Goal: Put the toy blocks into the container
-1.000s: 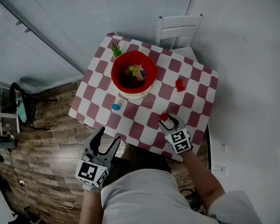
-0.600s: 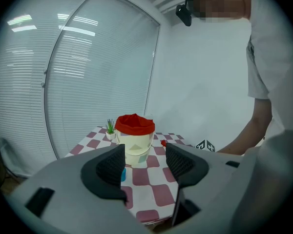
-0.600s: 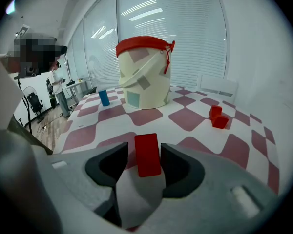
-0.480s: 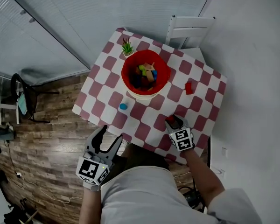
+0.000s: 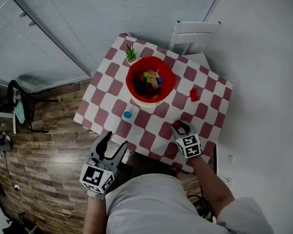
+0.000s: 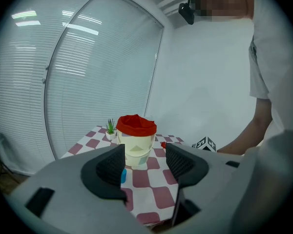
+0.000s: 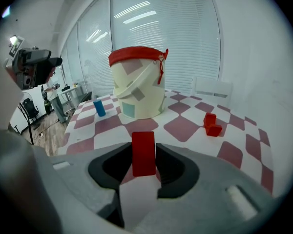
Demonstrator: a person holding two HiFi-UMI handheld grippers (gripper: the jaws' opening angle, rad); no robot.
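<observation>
A cream bucket with a red liner (image 5: 150, 82) (image 7: 137, 87) (image 6: 136, 135) stands on the checked table (image 5: 161, 126) and holds several coloured blocks. My right gripper (image 5: 180, 127) (image 7: 144, 156) is shut on a flat red block (image 7: 143, 153) (image 5: 176, 125) just above the table's near right part. A second red block (image 5: 194, 94) (image 7: 211, 124) lies to the right of the bucket. Left of the bucket stands a small blue cylinder (image 5: 127, 114) (image 7: 99, 106) (image 6: 123, 175). My left gripper (image 5: 111, 148) (image 6: 142, 167) is open and empty, held off the table's near edge.
A small potted plant (image 5: 131, 54) (image 6: 110, 129) sits at the table's far left corner. A white chair (image 5: 193, 33) stands behind the table. Wooden floor (image 5: 49, 140) lies to the left, with a dark chair (image 5: 17, 106) on it. White walls and blinds surround the table.
My right gripper has closed on the flat red block and lifted it a little. The head view shifted; the left gripper has stayed open off the table edge.
</observation>
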